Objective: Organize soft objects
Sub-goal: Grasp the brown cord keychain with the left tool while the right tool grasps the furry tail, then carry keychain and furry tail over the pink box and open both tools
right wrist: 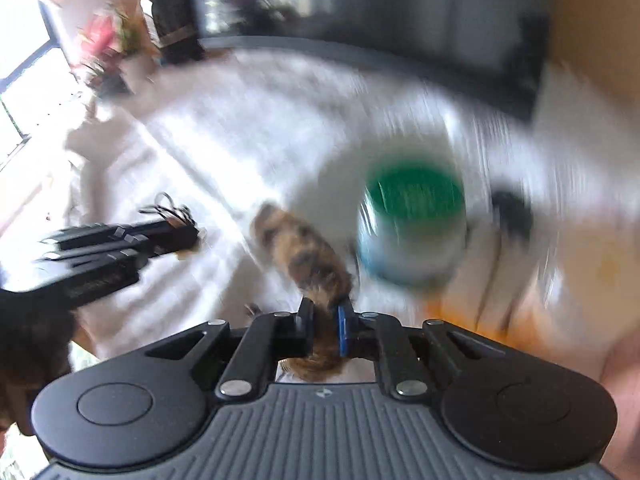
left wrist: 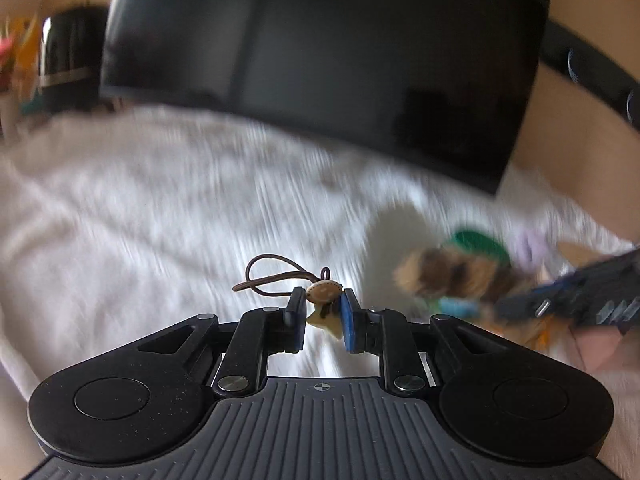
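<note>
Above the white blanket (left wrist: pixel 168 184), the left gripper (left wrist: pixel 322 306) pinches a small tan-and-cream soft toy (left wrist: pixel 324 300) with a brown cord loop, while the right gripper (right wrist: pixel 326 322) clamps a furry brown plush (right wrist: pixel 304 252) beside a blurred green-topped container (right wrist: pixel 414 220).

Motion is smearing nearly everything. The white cloth (left wrist: pixel 168 208) is streaking into lines, and the furry toy (right wrist: pixel 304 252) is showing only as a brown blur, its lower end hiding between the right gripper (right wrist: pixel 325 322). The green-topped container (right wrist: pixel 412 224) is too blurred to identify, and the dark screen (left wrist: pixel 320 60) is running off the top edge.
</note>
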